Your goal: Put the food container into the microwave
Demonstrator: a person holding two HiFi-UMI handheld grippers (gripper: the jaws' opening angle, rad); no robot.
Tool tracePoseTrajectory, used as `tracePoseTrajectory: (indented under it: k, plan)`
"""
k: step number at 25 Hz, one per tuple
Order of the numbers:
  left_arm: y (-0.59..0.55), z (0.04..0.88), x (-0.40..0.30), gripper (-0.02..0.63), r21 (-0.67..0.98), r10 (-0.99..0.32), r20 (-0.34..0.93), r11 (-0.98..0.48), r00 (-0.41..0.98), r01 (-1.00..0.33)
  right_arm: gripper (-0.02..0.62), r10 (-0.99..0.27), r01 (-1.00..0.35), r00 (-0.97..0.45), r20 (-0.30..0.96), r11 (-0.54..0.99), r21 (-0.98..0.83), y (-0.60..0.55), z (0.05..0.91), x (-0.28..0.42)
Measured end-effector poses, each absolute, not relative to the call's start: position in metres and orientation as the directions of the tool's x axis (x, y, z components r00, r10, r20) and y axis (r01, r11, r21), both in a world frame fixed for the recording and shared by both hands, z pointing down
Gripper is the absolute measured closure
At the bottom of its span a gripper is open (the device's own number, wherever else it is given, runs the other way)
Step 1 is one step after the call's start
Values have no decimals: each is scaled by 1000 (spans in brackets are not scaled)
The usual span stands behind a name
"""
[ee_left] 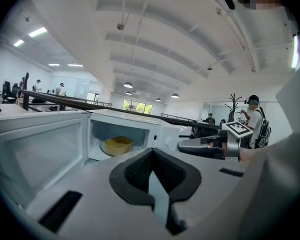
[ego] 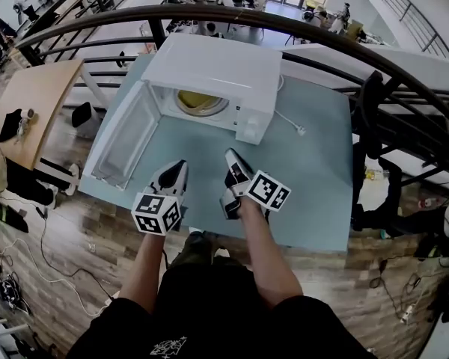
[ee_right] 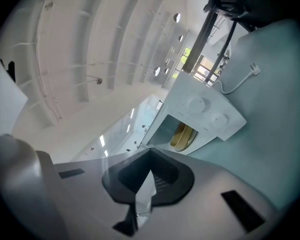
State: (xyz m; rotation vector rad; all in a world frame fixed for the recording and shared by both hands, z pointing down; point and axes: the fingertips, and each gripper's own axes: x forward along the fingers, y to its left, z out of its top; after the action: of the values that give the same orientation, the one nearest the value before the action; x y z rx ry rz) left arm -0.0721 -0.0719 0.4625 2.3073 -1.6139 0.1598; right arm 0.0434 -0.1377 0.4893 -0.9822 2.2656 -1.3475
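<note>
The white microwave (ego: 209, 69) stands at the back of the pale blue table (ego: 314, 178) with its door (ego: 123, 144) swung open to the left. A yellow food container (ego: 197, 102) sits inside the cavity on the turntable; it also shows in the left gripper view (ee_left: 118, 145) and in the right gripper view (ee_right: 182, 136). My left gripper (ego: 176, 167) and right gripper (ego: 234, 159) hover side by side over the table's front part, well short of the microwave. Both are shut with nothing held. The left jaws (ee_left: 152, 159) and right jaws (ee_right: 149, 166) point toward the open cavity.
The microwave's white cable and plug (ego: 293, 126) lie on the table right of it. A dark curved railing (ego: 284, 28) runs behind the table. The table's front edge lies just under my hands. In the left gripper view the right gripper (ee_left: 205, 146) sits close by.
</note>
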Motion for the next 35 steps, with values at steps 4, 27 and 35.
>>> tracePoseTrajectory:
  k: [4,27,35]
  plan:
    - [-55,451,-69,598,164,-905,265,-296,331,-941,589,-693,-402,-719,60,344,-848,-122,477,53]
    - [-17,389,-115,598,145,-922,164,-330,352,-933,589,-730,-641,-681,59,555,-531,-67,383,50]
    - [-15,363,-135,598,137,-916,119,-366,382,-920,589,-763,-723,-643,61,580,-376,-55,357,35]
